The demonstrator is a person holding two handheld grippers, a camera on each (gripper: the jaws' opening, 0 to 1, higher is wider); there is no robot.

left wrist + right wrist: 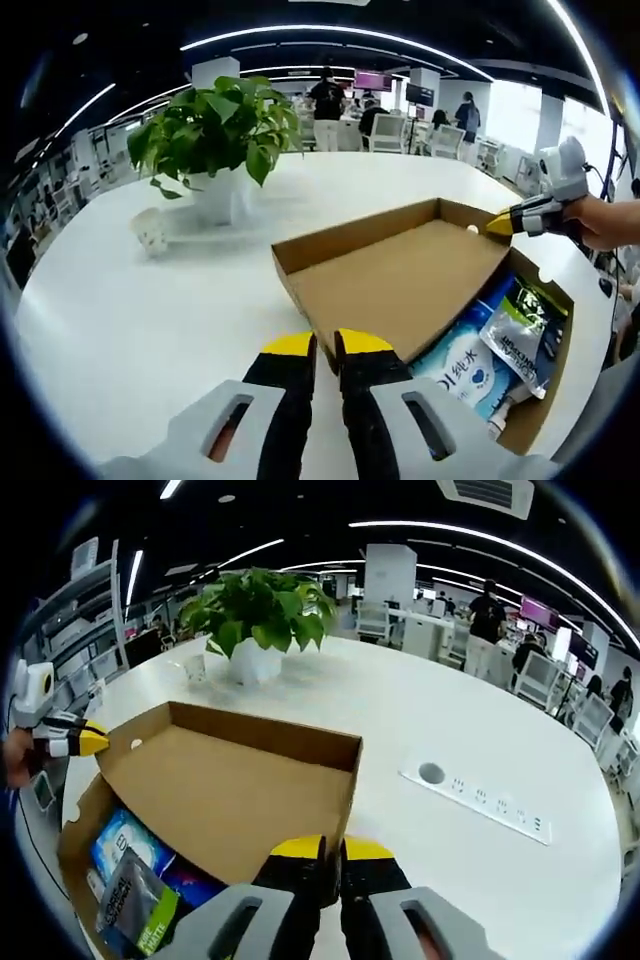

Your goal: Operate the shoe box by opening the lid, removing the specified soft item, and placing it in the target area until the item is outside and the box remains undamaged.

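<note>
Office hall around our white table (150, 320), potted plant (215, 130) standing beyond the box.
We pinch the cardboard lid (400, 280) with left gripper (326, 345) and right gripper (332, 848); packets (500, 350) lie inside.

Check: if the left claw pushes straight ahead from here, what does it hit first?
Probably the open cardboard lid: the left claw sits shut on its near edge, pointing across its inner face. Past the lid's far rim lies bare white table; depth is unclear.

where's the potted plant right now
The potted plant stands on the white table beyond the open shoe box's raised lid, upper left in the left gripper view; in the right gripper view it sits top centre, behind the lid.
</note>
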